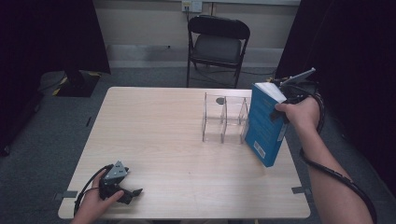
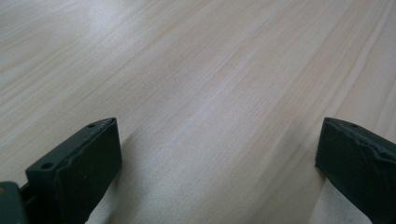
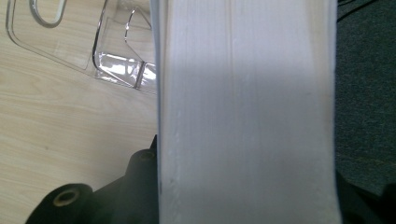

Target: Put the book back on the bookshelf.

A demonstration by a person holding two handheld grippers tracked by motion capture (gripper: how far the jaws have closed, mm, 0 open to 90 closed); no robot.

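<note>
Clamping thick blue book (image 1: 265, 125) beside clear acrylic rack (image 1: 224, 119): right gripper (image 1: 286, 108); left gripper (image 1: 132, 194) agape on woodgrain table (image 1: 163, 135).

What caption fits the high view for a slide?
Right gripper holds a blue book tilted beside the clear rack; left gripper rests open on the table.

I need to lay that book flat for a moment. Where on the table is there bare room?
The table is bare from its left edge to the clear rack, and in front of the rack. Crowded spots: the right side, with the rack and the book in the right gripper, and the near-left corner with the left gripper.
</note>
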